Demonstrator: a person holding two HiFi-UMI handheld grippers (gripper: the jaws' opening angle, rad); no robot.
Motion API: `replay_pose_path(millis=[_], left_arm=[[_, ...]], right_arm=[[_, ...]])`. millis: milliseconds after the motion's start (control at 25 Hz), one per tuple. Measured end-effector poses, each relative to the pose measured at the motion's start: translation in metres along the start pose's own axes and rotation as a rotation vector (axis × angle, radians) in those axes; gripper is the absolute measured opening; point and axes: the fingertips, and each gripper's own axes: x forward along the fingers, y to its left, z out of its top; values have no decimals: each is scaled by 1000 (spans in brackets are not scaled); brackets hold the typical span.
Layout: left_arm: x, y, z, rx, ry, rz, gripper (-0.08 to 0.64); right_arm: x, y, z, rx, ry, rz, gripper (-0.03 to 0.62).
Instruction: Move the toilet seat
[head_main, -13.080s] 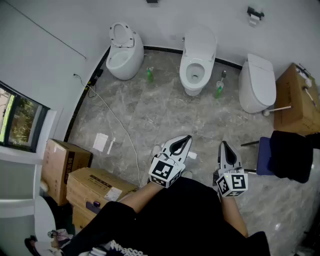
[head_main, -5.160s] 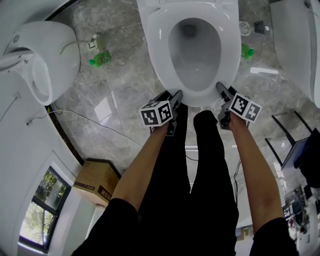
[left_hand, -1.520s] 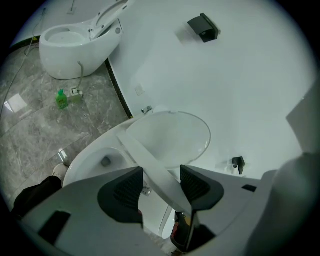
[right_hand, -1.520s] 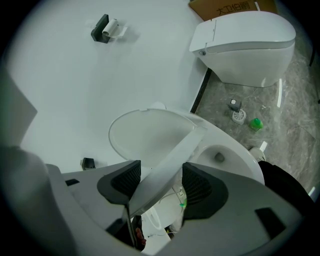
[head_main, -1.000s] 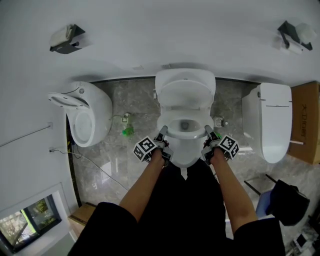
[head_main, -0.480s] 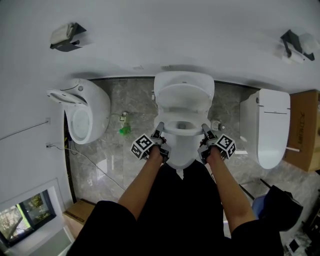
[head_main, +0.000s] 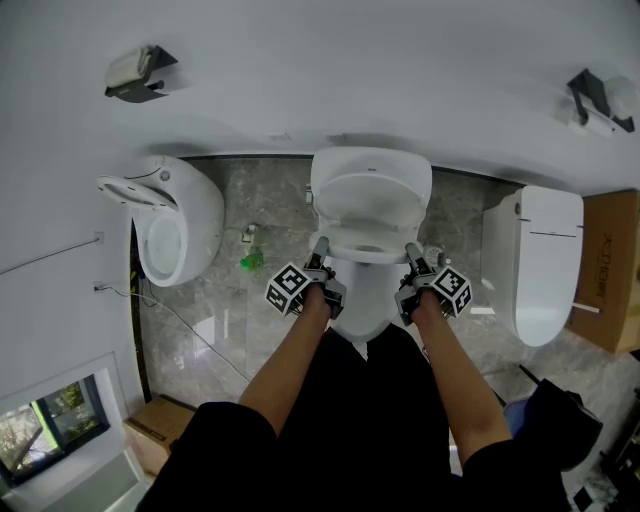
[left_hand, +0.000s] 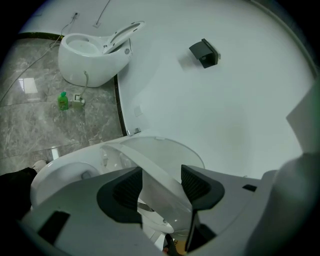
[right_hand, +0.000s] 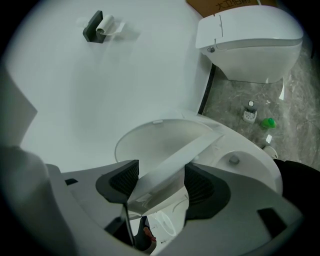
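A plain white wall (head_main: 320, 70) is met by a grey marbled floor (head_main: 275, 215) with a dark skirting between. Two other toilets are set along it (the left one (head_main: 190, 215) with its lid raised, the right one (head_main: 545, 260) closed). Paper holders (head_main: 135, 72) are fixed to the wall. Cardboard boxes (head_main: 610, 260) and a window (head_main: 50, 440) are seen at the edges.

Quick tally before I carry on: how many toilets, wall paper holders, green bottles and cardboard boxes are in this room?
Toilets: 3
Wall paper holders: 2
Green bottles: 2
Cardboard boxes: 2
Total: 9
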Motion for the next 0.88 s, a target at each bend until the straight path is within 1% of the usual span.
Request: replay_pose_path(millis=[200, 400, 600, 880], left_arm=[[10, -7, 5, -1, -16, 0, 255], [21, -13, 9, -7, -20, 2, 258], [32, -21, 17, -21, -59, 1, 259], [46, -30, 25, -27, -73, -47, 261]], right_arm=[[8, 6, 8, 14, -11, 22, 285], [18, 12, 15, 33, 15, 24, 288], [28, 19, 23, 50, 24, 26, 288], [40, 28, 32, 68, 21, 43, 287]])
